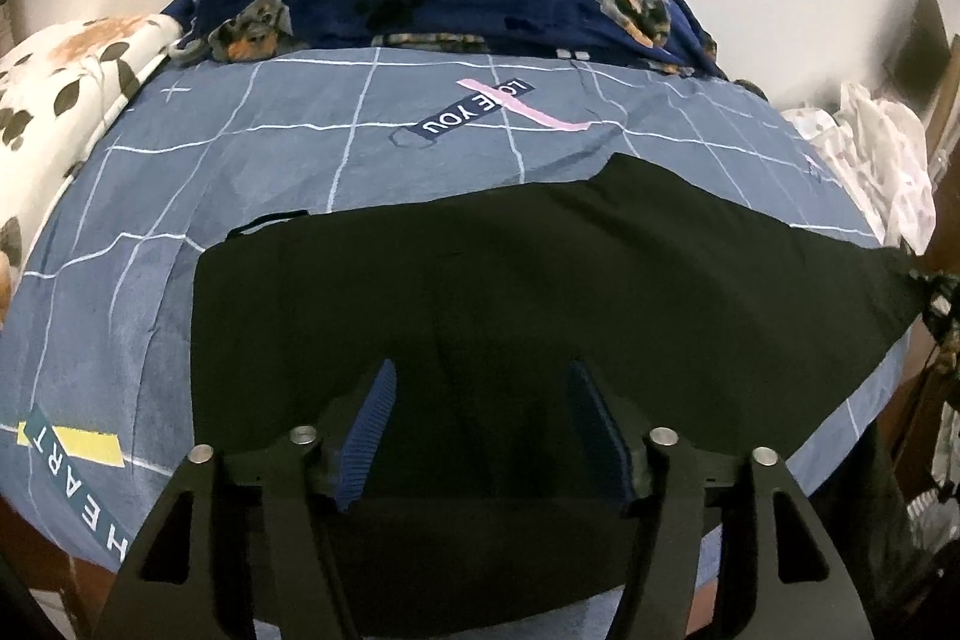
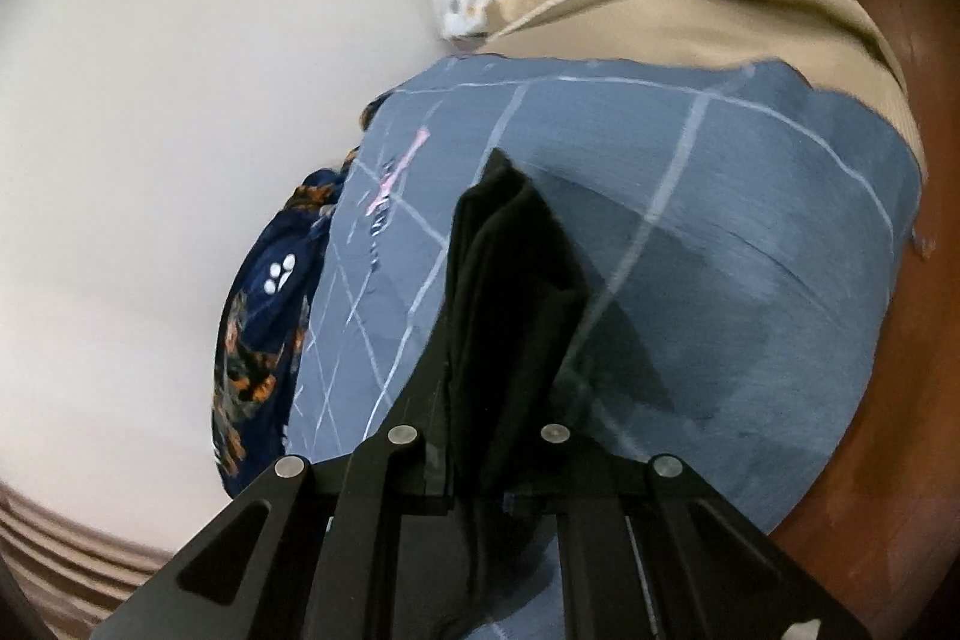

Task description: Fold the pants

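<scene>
Black pants [image 1: 540, 280] lie flat across the frame's middle on the blue sheet [image 1: 300, 148]. Risk: bunched cloth could slip from the right gripper [image 2: 510, 292], skewing the fold. It pinches layered fabric at lower centre. The left gripper [image 1: 480, 382] gapes wide above the cloth, holding nothing; contact unclear.

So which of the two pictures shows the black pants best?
The left wrist view: the black pants lie spread across the blue bedsheet, with most of their outline visible. The right wrist view shows only a bunched fold pinched in the right tool.
</scene>
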Demonstrator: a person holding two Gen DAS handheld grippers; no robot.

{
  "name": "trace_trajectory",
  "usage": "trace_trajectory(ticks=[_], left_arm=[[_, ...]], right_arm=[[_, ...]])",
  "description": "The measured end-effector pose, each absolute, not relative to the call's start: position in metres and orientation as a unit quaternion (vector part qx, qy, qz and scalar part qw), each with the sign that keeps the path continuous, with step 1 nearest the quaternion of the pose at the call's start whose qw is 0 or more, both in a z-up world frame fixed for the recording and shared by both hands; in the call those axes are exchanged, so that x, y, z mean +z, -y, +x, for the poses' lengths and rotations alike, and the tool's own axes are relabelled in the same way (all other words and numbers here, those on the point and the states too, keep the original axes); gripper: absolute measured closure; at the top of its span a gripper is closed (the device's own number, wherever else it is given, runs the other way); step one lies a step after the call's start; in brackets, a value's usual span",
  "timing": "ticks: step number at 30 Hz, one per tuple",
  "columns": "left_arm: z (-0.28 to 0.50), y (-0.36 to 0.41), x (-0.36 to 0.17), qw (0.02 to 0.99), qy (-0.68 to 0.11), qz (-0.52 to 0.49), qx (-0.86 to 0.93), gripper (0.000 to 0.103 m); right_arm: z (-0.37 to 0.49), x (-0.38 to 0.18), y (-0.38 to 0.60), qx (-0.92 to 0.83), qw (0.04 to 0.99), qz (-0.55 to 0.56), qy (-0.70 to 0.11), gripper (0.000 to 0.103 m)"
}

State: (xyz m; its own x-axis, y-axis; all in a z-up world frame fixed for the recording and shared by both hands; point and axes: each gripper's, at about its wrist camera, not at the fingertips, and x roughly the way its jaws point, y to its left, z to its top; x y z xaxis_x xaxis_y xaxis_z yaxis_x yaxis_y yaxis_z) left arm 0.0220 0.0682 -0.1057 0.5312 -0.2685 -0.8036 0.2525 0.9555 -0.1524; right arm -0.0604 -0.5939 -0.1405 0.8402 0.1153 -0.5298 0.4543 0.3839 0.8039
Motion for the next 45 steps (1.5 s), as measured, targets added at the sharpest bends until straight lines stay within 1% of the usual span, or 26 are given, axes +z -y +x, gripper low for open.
trace_trajectory(ticks=[2,12,16,24,28,33,45], left_arm=[[0.022,-0.067,-0.105,0.876,-0.459,-0.005,-0.149,0.035],[0.021,-0.064,-0.101,0.878,-0.454,-0.001,-0.151,0.035],[0.021,-0.063,-0.101,0.877,-0.456,0.002,-0.149,0.033],[0.018,-0.060,-0.102,0.876,-0.457,0.010,-0.153,0.031],[0.017,-0.058,-0.103,0.875,-0.458,0.015,-0.154,0.028],[0.018,-0.056,-0.103,0.874,-0.461,0.020,-0.155,0.028],[0.018,-0.052,-0.105,0.870,-0.465,0.023,-0.159,0.028]], right_arm=[[-0.055,-0.131,0.587,-0.106,0.799,0.528,-0.268,0.094],[-0.033,-0.104,0.542,-0.057,0.815,0.507,-0.274,0.094],[-0.019,-0.100,0.516,-0.030,0.815,0.502,-0.286,0.094],[0.009,-0.102,0.461,0.007,0.819,0.467,-0.333,0.094],[0.016,-0.107,0.437,0.021,0.818,0.455,-0.352,0.094],[0.022,-0.107,0.407,0.030,0.827,0.416,-0.377,0.094],[0.033,-0.107,0.363,0.051,0.837,0.371,-0.400,0.093]])
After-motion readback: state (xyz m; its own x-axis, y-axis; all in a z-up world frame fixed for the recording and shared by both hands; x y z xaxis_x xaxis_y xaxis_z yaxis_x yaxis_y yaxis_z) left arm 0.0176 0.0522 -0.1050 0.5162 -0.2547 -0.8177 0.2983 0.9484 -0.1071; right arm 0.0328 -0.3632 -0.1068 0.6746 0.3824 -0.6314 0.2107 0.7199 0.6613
